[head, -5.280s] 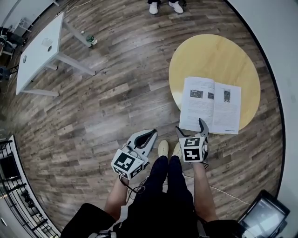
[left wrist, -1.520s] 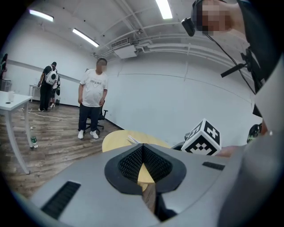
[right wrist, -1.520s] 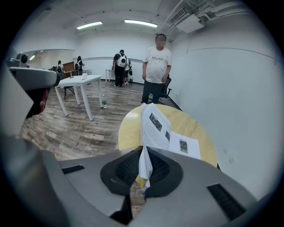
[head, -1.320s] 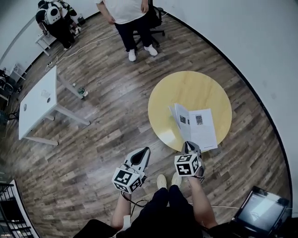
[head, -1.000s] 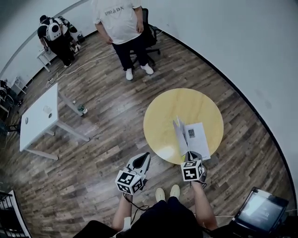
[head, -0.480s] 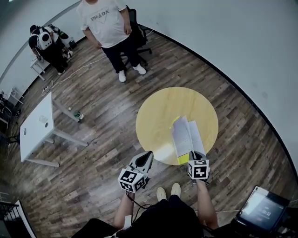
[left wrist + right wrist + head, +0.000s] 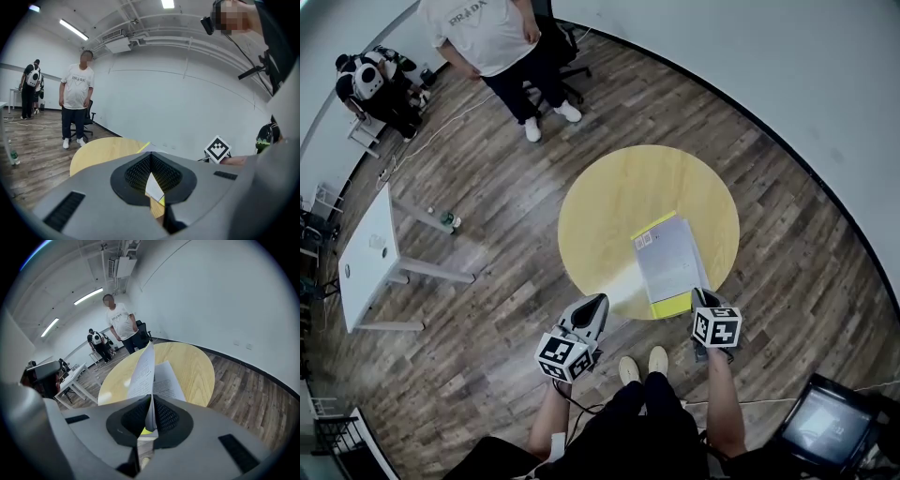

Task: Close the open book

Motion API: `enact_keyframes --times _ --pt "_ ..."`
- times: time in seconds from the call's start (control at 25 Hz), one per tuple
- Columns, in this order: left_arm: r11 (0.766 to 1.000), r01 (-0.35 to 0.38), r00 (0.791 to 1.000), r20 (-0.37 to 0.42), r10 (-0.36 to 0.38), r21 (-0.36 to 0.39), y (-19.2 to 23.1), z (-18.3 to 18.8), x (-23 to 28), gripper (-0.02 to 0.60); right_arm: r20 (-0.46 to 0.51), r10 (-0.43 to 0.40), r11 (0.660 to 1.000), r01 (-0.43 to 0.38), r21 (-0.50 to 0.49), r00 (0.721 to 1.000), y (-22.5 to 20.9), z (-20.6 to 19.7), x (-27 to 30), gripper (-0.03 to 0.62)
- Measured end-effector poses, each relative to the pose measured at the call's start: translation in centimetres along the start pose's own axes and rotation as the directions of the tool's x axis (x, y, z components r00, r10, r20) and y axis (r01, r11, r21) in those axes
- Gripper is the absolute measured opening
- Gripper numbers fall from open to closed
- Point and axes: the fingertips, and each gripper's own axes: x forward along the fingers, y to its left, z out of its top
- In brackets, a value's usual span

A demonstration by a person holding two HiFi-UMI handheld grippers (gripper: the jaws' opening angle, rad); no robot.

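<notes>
The book [image 7: 666, 261] lies on the round yellow table [image 7: 619, 197], near its front right edge. Its pale leaves are folded almost together, and yellow cover shows along the near and left edges. My right gripper [image 7: 701, 296] is at the book's near right corner, shut on a leaf. In the right gripper view that leaf [image 7: 143, 369] stands on edge between the jaws of the right gripper [image 7: 151, 401], with a printed page [image 7: 168, 380] lying flat to its right. My left gripper [image 7: 598, 302] hangs off the table's front left edge, shut and holding nothing. The left gripper [image 7: 150, 157] points at the book's corner.
A person [image 7: 487, 37] stands beyond the table near an office chair [image 7: 555, 37]. Another person [image 7: 366, 80] crouches at far left. A white desk [image 7: 370, 253] with a bottle [image 7: 443, 220] under it stands at left. A screen [image 7: 830, 427] sits at bottom right. The wall curves behind the table.
The right gripper has swung the left leaf up and over to the right, so the open book is now almost folded shut. Both grippers have shifted and sunk a little.
</notes>
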Motion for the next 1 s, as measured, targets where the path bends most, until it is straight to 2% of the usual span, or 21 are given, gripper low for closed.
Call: enact_keyframes --times 0.28,1.0 --pt "1.0 0.018 0.999 -0.049 -0.019 -0.018 -0.8 -3.0 2.9 -0.003 -0.038 -0.009 1.0 0.009 0.001 0.999 -2.9 -1.5 2.2 0.011" --pt "0.996 -0.006 0.995 -0.103 -0.002 -0.086 0.2 -6.6 3.7 -0.002 -0.127 -0.059 0.998 0.055 -0.04 0.99 -4.3 -3.9 4.2 0.012"
